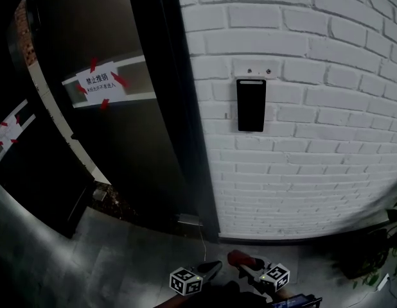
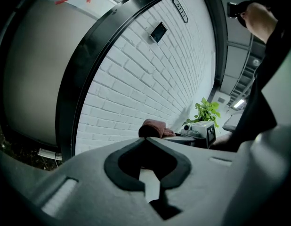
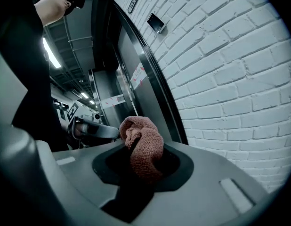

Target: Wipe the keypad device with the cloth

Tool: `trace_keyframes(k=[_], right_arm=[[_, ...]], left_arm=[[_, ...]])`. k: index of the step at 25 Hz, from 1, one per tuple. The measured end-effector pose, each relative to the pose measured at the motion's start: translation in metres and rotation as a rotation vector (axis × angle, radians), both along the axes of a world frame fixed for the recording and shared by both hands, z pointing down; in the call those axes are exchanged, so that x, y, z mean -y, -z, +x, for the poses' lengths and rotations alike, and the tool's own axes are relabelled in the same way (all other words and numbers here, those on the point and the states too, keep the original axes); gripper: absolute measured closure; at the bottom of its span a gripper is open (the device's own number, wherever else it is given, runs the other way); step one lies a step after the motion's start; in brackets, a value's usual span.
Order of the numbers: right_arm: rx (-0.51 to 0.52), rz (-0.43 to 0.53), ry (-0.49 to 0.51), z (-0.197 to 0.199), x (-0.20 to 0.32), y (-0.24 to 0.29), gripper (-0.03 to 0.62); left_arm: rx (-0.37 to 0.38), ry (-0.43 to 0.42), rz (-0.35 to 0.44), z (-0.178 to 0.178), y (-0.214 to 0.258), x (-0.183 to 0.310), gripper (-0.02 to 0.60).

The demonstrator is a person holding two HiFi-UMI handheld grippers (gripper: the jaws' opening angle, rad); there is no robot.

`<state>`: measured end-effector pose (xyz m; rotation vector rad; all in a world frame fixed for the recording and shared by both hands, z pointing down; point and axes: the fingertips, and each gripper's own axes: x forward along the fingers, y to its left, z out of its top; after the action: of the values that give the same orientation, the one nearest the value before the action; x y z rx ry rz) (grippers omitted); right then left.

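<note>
White brick wall (image 1: 301, 76) with black keypad device (image 1: 251, 104), right gripper (image 3: 137, 147) fingers clamped on reddish cloth (image 3: 146, 154), left gripper (image 2: 146, 141) fingers together

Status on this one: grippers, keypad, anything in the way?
Left gripper shut, empty. Right gripper shut on cloth. Keypad on brick wall, not yet touched, grippers low. Nothing seen in the way.

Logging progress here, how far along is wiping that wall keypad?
Done: the right tongs grip the reddish-brown terry cloth. In hand: it is held low, well below the black rectangular keypad device on the white brick wall. Remaining: the whole wipe; the left tongs are shut, empty.
</note>
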<state>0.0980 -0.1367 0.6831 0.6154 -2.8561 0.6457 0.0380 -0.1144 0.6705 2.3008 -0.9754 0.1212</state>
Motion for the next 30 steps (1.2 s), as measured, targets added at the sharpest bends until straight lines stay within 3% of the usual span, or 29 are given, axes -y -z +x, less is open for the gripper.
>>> trace_keyframes(k=[8, 13, 18, 22, 26, 30], right_arm=[[0.001, 0.032, 0.015, 0.000, 0.009, 0.005, 0.485], [0.127, 0.041, -0.039, 0.009, 0.062, 0.058, 0.485], [0.009, 0.210, 0.040, 0.015, 0.108, 0.096, 0.484], [-0.076, 0.292, 0.086, 0.021, 0.134, 0.127, 0.485], [-0.073, 0.473, 0.086, -0.001, 0.160, 0.222, 0.484], [-0.075, 0.730, -0.033, -0.017, 0.186, 0.337, 0.484]], left_arm=[[-0.010, -0.031, -0.004, 0.002, -0.004, 0.005, 0.577], [-0.043, -0.017, 0.036, -0.009, 0.010, 0.019, 0.577], [-0.069, 0.007, 0.024, -0.030, 0.007, 0.019, 0.577], [-0.095, 0.044, 0.028, -0.051, 0.009, 0.025, 0.577], [-0.113, 0.061, 0.029, -0.063, 0.009, 0.034, 0.577], [-0.120, 0.053, 0.039, -0.065, 0.012, 0.044, 0.577]])
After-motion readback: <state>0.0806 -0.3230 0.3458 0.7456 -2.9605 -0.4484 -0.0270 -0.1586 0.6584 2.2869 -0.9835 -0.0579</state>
